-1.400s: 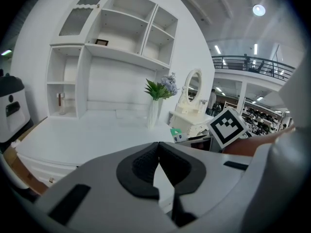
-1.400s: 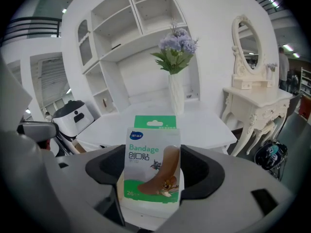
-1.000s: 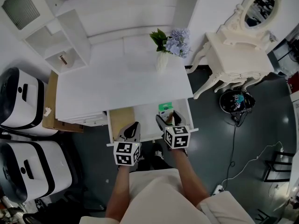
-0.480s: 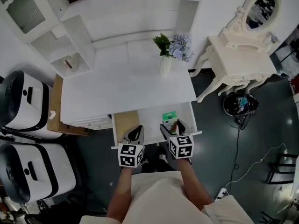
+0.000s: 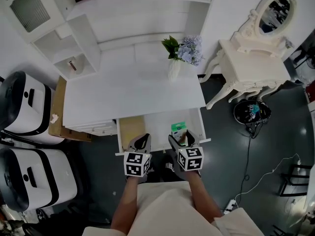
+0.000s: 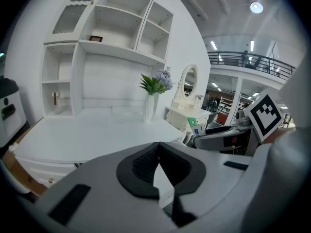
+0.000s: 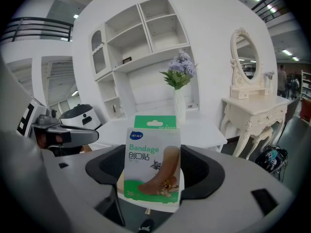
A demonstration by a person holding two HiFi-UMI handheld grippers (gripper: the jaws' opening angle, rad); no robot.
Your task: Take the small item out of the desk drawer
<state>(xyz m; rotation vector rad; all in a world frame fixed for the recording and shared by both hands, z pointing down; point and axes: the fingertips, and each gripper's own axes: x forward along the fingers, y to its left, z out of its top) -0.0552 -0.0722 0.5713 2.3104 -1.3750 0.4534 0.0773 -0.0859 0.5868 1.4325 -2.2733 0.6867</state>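
Head view: at the front edge of the open desk drawer (image 5: 156,124), the left gripper (image 5: 142,139) hangs with jaws pressed together, empty. Over the drawer's right end, the right gripper (image 5: 180,136) pinches the green bandage pack (image 5: 178,127) upright.

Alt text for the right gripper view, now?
The right gripper clamps an upright green-and-white bandage packet. Behind it stand a white desk with shelving, a white vase of purple flowers, and a white dressing table with oval mirror.

The pack (image 7: 151,161) is green and white. The desk (image 5: 133,90) is white; flowers (image 5: 189,47) at its 1 o'clock are lilac.
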